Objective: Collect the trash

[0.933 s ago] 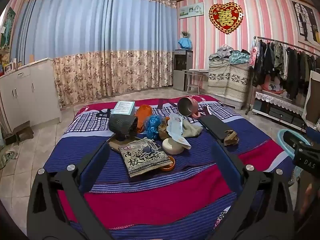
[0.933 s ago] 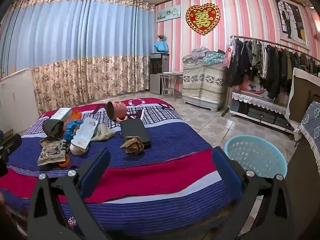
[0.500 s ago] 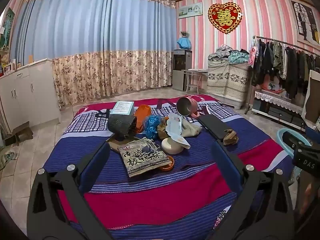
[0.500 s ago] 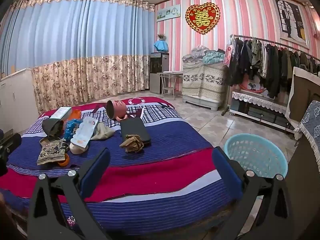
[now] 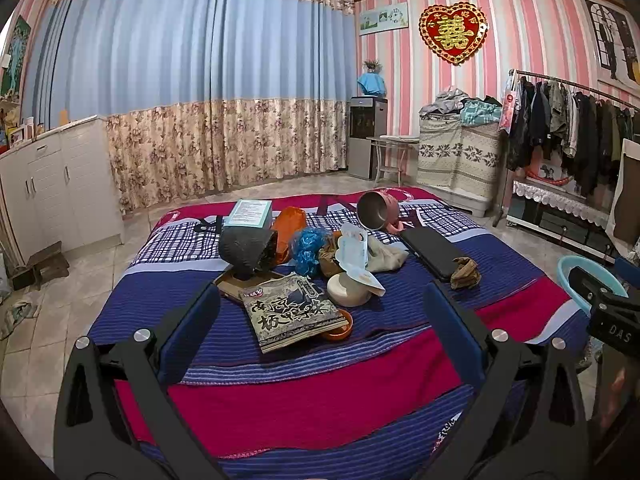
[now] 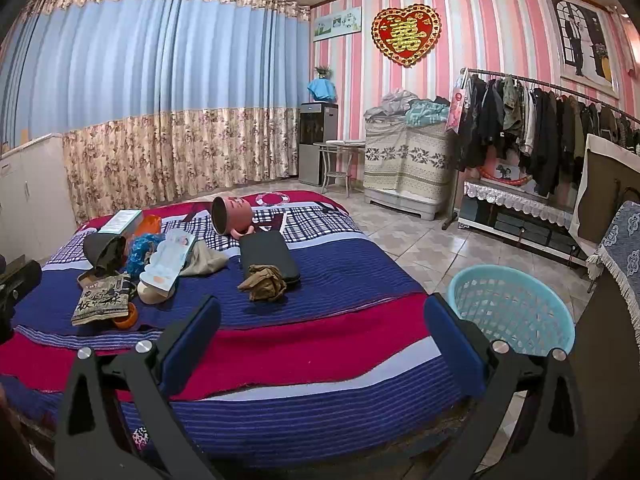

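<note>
A heap of trash lies on the striped bed [image 5: 320, 392]: a printed snack bag [image 5: 292, 310], a white round tub [image 5: 348, 290], a pale blister pack [image 5: 354, 254], a blue crumpled wrapper [image 5: 308, 244], an orange bag [image 5: 290, 224] and a brown crumpled wad [image 5: 464, 274] [image 6: 264, 282]. My left gripper [image 5: 320, 322] hangs open above the near bed edge, short of the snack bag, holding nothing. Open and empty too, my right gripper [image 6: 320, 326] sits over the bed's near right side. A light blue basket [image 6: 512, 308] stands on the floor right of the bed.
On the bed also lie a tipped pink cup [image 5: 378, 210], a black flat case [image 5: 434, 252], a dark cap [image 5: 248, 246] and a book [image 5: 250, 212]. White cabinets [image 5: 44, 184] line the left wall; a clothes rack [image 6: 540, 120] and low shelf stand right.
Both views shift only very slightly; the items on the bed stay where they were and both grippers stay open.
</note>
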{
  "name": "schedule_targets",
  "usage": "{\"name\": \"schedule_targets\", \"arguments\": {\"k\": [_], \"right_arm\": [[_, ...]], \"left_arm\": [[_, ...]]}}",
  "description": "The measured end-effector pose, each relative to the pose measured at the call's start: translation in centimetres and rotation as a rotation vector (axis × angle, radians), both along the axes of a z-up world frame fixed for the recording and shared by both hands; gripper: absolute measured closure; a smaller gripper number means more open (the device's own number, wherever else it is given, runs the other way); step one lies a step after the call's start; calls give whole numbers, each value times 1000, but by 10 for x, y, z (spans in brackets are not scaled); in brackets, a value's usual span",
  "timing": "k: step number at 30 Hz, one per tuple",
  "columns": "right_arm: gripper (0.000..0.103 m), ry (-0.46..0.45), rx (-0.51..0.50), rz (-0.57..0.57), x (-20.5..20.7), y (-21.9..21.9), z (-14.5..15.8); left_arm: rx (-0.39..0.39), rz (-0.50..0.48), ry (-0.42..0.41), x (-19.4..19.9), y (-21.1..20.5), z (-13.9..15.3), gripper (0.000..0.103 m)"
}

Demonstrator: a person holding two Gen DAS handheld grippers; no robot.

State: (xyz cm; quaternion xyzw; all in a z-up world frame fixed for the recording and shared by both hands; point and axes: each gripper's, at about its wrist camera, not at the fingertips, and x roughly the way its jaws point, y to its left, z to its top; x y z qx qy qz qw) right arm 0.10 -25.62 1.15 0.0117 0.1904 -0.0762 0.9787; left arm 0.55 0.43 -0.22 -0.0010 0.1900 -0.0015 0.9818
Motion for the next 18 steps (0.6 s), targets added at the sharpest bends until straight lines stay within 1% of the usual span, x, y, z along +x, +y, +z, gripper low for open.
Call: {"name": "schedule_targets", "arguments": {"k": [18], "right_arm": [[4,2,-3,1,-1,0,1]], "left_arm": [[5,1,-1,-1,-1,2,5]]}}
